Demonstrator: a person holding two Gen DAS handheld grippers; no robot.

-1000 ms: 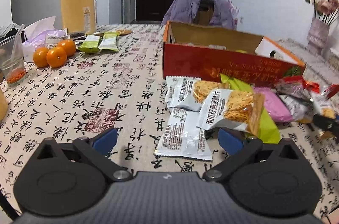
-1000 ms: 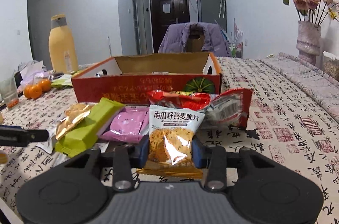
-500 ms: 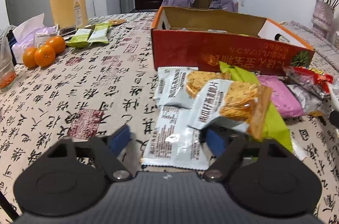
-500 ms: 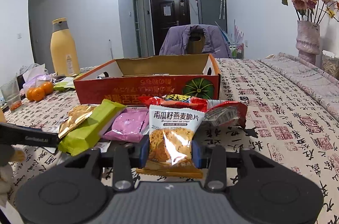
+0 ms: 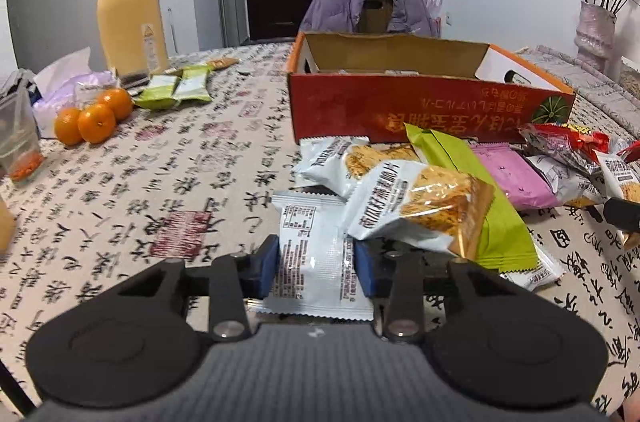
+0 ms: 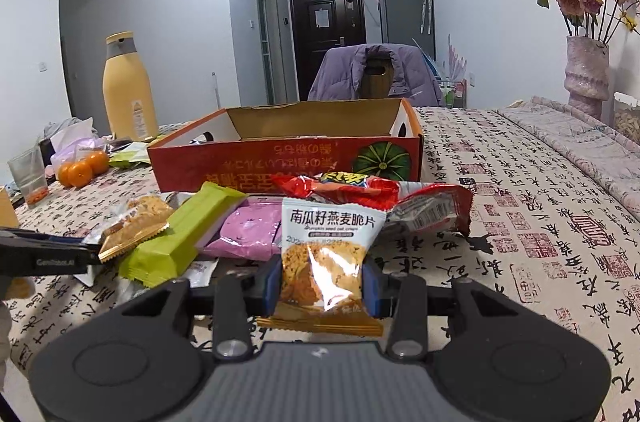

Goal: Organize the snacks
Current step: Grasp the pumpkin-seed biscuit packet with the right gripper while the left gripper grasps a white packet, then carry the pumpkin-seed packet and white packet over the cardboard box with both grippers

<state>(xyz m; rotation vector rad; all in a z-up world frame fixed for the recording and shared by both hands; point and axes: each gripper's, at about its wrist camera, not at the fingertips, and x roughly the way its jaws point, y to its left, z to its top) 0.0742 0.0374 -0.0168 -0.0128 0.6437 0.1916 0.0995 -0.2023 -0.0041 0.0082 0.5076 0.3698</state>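
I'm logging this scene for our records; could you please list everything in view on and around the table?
cardboard box: one, red-orange, open, table centre
oat crisp packets: several, white and gold, before box
green packet: one, among the pile
pink packet: one, beside green packet
red packets: red, before box; count unclear
oranges: three, far left
bottle: one, yellow, behind oranges
vase: one, pinkish, holding flowers
left gripper: closing around white packet
right gripper: holding oat crisp packet
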